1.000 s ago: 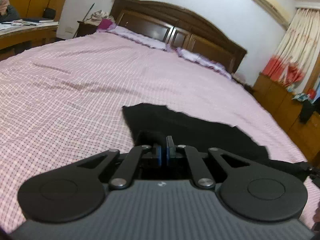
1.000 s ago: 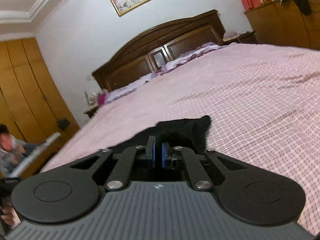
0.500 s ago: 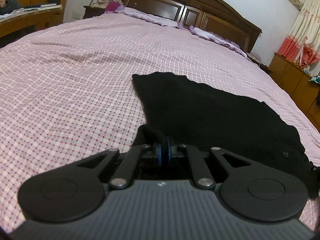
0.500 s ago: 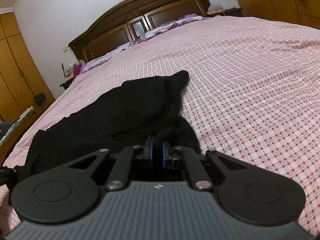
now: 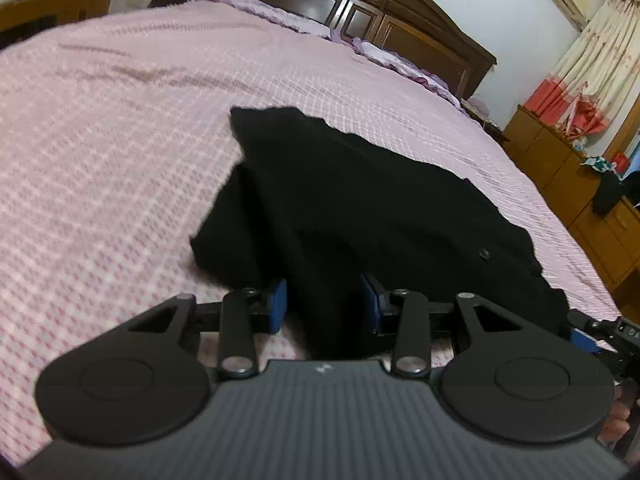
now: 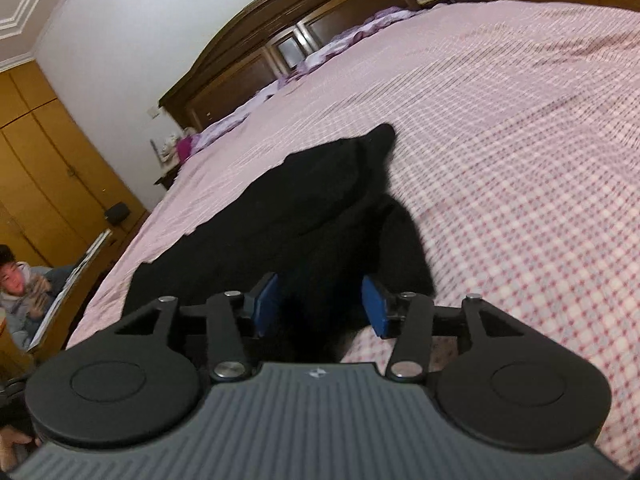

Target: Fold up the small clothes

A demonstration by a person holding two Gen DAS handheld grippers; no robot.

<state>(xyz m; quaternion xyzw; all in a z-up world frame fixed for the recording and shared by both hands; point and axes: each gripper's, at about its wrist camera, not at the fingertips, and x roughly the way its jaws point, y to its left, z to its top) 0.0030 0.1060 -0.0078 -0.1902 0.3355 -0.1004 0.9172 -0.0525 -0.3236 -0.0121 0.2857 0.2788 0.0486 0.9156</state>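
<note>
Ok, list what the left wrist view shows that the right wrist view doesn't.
Only the left wrist view shows the curtains, the garment's button and a bit of the right tool. Only the right wrist view shows a seated person and the wardrobe. Both show the black garment on the checked bedspread, the headboard and an open tool around cloth.

Matt black cloth garment, checked cotton bedspread

Bed with pink checked cover, black garment lying on it, lilac pillows by the headboard
</note>
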